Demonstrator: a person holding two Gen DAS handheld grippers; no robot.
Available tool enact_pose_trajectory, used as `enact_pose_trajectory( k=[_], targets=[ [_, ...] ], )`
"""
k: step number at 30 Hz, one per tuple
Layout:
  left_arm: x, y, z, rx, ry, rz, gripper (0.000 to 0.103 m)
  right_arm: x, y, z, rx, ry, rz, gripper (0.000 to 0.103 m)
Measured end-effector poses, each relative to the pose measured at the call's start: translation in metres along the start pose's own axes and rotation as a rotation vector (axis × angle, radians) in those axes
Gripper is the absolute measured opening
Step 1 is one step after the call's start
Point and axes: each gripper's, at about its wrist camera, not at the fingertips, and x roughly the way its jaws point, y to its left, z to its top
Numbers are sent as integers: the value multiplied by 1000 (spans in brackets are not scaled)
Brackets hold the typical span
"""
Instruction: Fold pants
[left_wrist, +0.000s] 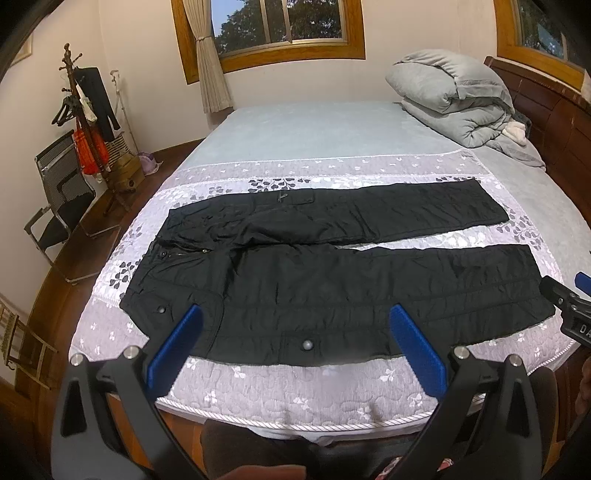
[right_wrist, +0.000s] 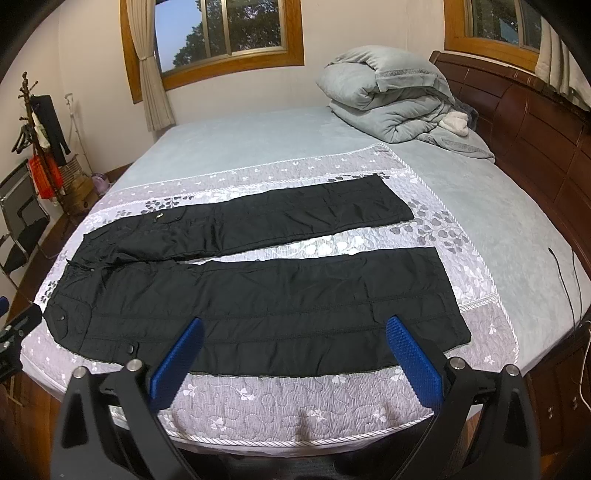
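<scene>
Black pants (left_wrist: 332, 266) lie flat and unfolded across the bed, waist at the left, both legs spread apart and pointing right. They also show in the right wrist view (right_wrist: 258, 291). My left gripper (left_wrist: 295, 317) is open and empty, held above the near edge of the pants by the waist. My right gripper (right_wrist: 293, 326) is open and empty, above the near leg. The right gripper's body shows at the right edge of the left wrist view (left_wrist: 569, 306).
The pants rest on a lilac flowered quilt (left_wrist: 295, 391) over a pale blue bed (left_wrist: 314, 129). A folded grey duvet (left_wrist: 454, 96) sits at the far right by the wooden headboard (right_wrist: 535, 122). A coat stand (left_wrist: 85, 110) and chair (left_wrist: 62, 192) stand left.
</scene>
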Motion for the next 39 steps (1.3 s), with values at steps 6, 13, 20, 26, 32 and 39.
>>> enact_pose_trajectory(
  k=[6, 13, 20, 26, 32, 39],
  targets=[
    [0, 0, 0, -2, -12, -10, 100, 1, 0, 0, 0, -1, 1, 100],
    [0, 0, 2, -14, -25, -27, 100, 5, -1, 0, 0, 6, 4, 100],
    [4, -1, 5, -17, -29, -30, 100, 11, -2, 1, -1, 12, 6, 100],
    [11, -1, 7, -19, -10, -29, 100, 18, -2, 4, 4, 23, 1, 100],
    [21, -1, 9, -17, 4, -24, 100, 25, -4, 4, 2, 30, -8, 100],
    [29, 1, 12, -25, 7, -27, 100, 33, -6, 7, -1, 34, -16, 100]
  ],
)
